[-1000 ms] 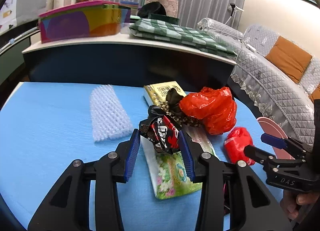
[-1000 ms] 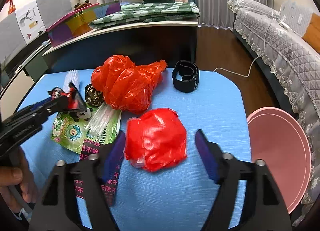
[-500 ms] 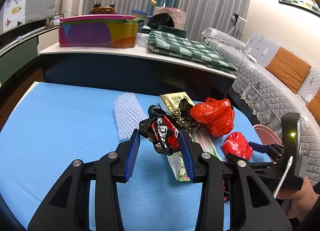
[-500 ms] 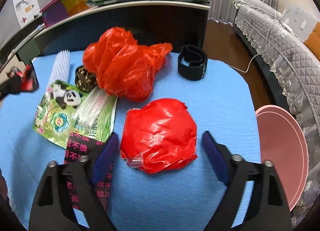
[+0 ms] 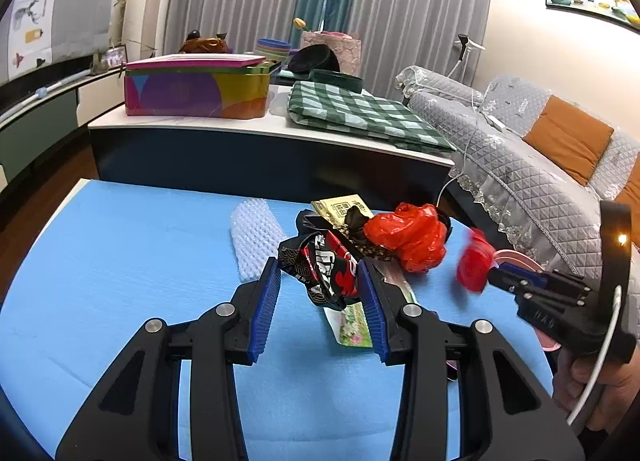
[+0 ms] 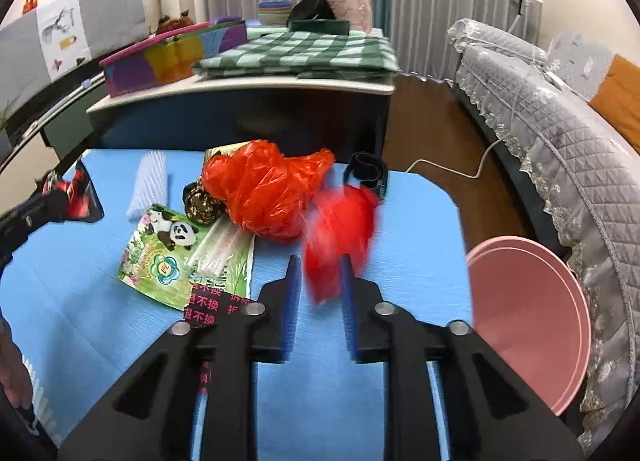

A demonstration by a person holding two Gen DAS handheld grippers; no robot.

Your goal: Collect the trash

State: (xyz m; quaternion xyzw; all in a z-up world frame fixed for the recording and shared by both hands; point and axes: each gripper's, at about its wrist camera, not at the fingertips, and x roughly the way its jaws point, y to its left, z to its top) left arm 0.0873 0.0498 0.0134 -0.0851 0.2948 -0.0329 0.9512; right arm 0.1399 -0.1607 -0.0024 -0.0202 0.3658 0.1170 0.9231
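Note:
My left gripper is shut on a crumpled black and red wrapper and holds it above the blue table. My right gripper is shut on a small red plastic bag, lifted off the table and blurred; it also shows in the left wrist view. A larger orange-red bag, a green panda packet, a clear sleeve, a brown patterned wad and a black and pink wrapper lie on the table.
A pink bin stands off the table's right edge. A white foam net and a black strap lie at the back. A dark counter stands behind, a grey sofa on the right.
My right gripper has closed on the small red bag and lifted it off the table. My left gripper has risen further with the wrapper.

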